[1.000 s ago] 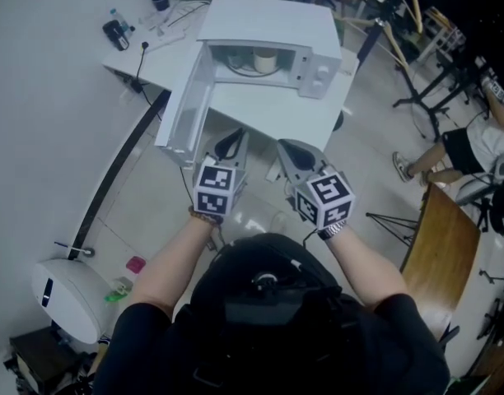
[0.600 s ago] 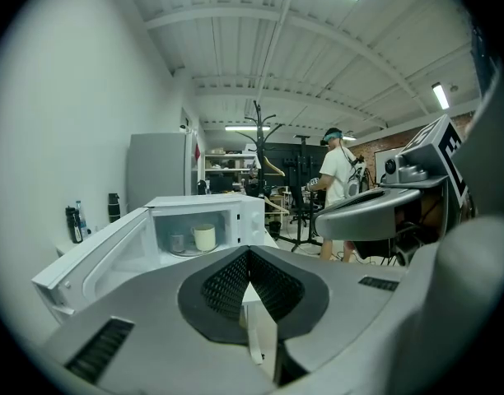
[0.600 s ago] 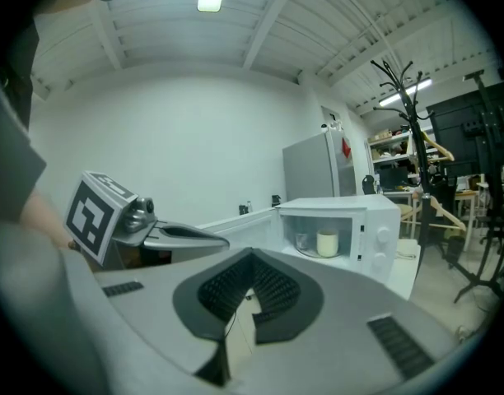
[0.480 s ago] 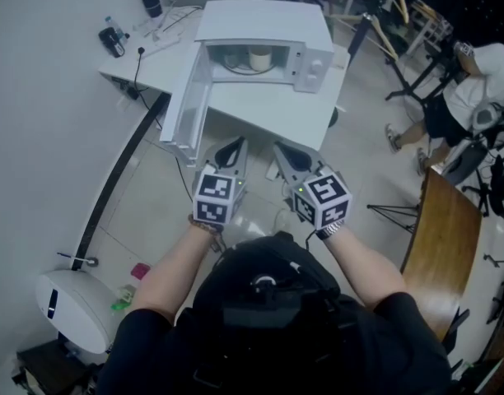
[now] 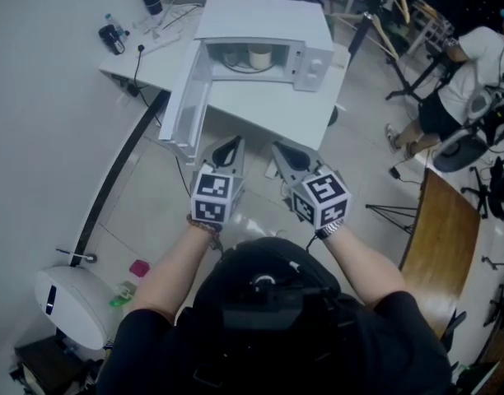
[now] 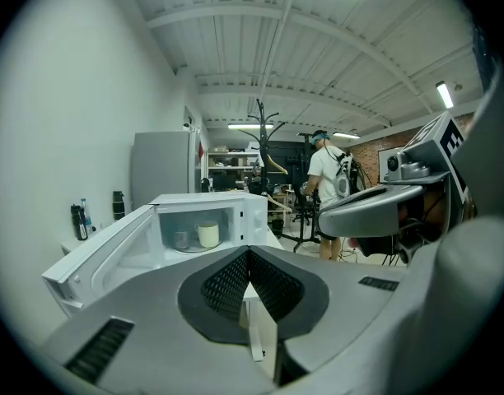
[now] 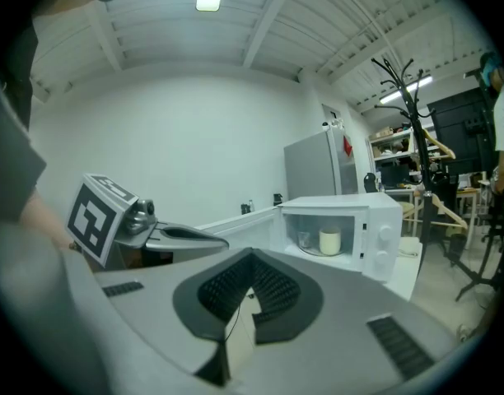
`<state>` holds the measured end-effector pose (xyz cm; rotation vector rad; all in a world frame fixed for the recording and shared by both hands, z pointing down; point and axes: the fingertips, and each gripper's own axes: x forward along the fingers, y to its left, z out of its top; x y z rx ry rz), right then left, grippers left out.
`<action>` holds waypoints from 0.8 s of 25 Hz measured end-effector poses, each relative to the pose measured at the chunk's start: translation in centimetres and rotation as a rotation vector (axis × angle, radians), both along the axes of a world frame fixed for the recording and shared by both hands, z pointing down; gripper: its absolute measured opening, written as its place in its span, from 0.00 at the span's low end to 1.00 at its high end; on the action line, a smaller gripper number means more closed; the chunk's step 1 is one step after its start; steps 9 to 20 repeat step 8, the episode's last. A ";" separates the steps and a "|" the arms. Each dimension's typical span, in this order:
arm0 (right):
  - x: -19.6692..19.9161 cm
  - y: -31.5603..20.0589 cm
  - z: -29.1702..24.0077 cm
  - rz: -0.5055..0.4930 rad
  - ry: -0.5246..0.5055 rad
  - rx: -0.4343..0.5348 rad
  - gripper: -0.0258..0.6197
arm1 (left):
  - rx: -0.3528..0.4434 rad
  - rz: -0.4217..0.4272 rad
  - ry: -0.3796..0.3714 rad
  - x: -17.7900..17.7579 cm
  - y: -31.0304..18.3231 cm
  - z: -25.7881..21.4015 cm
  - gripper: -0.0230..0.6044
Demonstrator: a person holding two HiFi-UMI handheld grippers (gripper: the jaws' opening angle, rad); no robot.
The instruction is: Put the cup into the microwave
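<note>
- Left tongs (image 6: 249,253) are pressed together with nothing between them, and right tongs (image 7: 252,257) match: tips closed and empty. The 2 hang side by side over the floor, close to the person and well apart from the tabletop (image 5: 268,109).
- The cup (image 5: 260,57) is inside the microwave (image 5: 264,19), upright on the cavity floor, with a small glass (image 7: 305,241) just beside it on the left. The placing itself looks done.
- The door (image 5: 186,105) stands wide open, swung out left and toward the near side. It is the closest part of the oven to the left tongs, so a careless forward move could clip its edge and jolt the whole microwave.
- If shutting the door is next, closed tips can only push. On that smooth white panel they could skid off, or drive it home too hard and rattle the cup.
- Reaching back into the cavity is the other hazard: cup and glass stand so near each other that nudging 1 would likely tip it into the other.
- Far right, a person (image 5: 474,64) stands among stands, well clear of the tabletop.
</note>
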<state>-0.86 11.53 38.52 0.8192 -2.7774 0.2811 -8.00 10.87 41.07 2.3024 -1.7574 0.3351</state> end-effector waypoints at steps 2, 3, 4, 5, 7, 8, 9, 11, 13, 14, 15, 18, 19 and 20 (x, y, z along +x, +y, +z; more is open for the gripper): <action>0.1 -0.3 -0.1 -0.007 0.001 -0.002 0.04 | -0.001 -0.002 -0.003 0.2 -0.2 -0.1 0.04; 0.2 -0.4 -0.2 -0.010 0.002 -0.002 0.04 | -0.001 -0.003 -0.005 0.4 -0.3 -0.3 0.04; 0.4 -0.6 -0.2 -0.014 0.002 -0.002 0.04 | -0.001 -0.005 -0.006 0.5 -0.5 -0.3 0.04; 0.5 -0.7 -0.2 -0.017 0.002 -0.003 0.04 | -0.001 -0.007 -0.006 0.7 -0.6 -0.3 0.04; 0.8 -0.9 0.0 -0.022 0.003 -0.009 0.04 | -0.004 -0.012 -0.005 1.0 -0.7 -0.3 0.04; 0.9 -1.0 0.1 -0.025 0.003 -0.012 0.04 | -0.005 -0.014 -0.004 1.2 -0.8 -0.3 0.04; 0.9 -1.0 0.1 -0.025 0.003 -0.012 0.04 | -0.005 -0.014 -0.004 1.2 -0.8 -0.3 0.04; 0.9 -1.0 0.1 -0.025 0.003 -0.012 0.04 | -0.005 -0.014 -0.004 1.2 -0.8 -0.3 0.04; 0.9 -1.0 0.1 -0.025 0.003 -0.012 0.04 | -0.005 -0.014 -0.004 1.2 -0.8 -0.3 0.04; 0.9 -1.0 0.1 -0.025 0.003 -0.012 0.04 | -0.005 -0.014 -0.004 1.2 -0.8 -0.3 0.04; 0.9 -1.0 0.1 -0.025 0.003 -0.012 0.04 | -0.005 -0.014 -0.004 1.2 -0.8 -0.3 0.04; 0.9 -1.0 0.1 -0.025 0.003 -0.012 0.04 | -0.005 -0.014 -0.004 1.2 -0.8 -0.3 0.04; 0.9 -1.0 0.1 -0.025 0.003 -0.012 0.04 | -0.005 -0.014 -0.004 1.2 -0.8 -0.3 0.04; 0.9 -1.0 0.1 -0.025 0.003 -0.012 0.04 | -0.005 -0.014 -0.004 1.2 -0.8 -0.3 0.04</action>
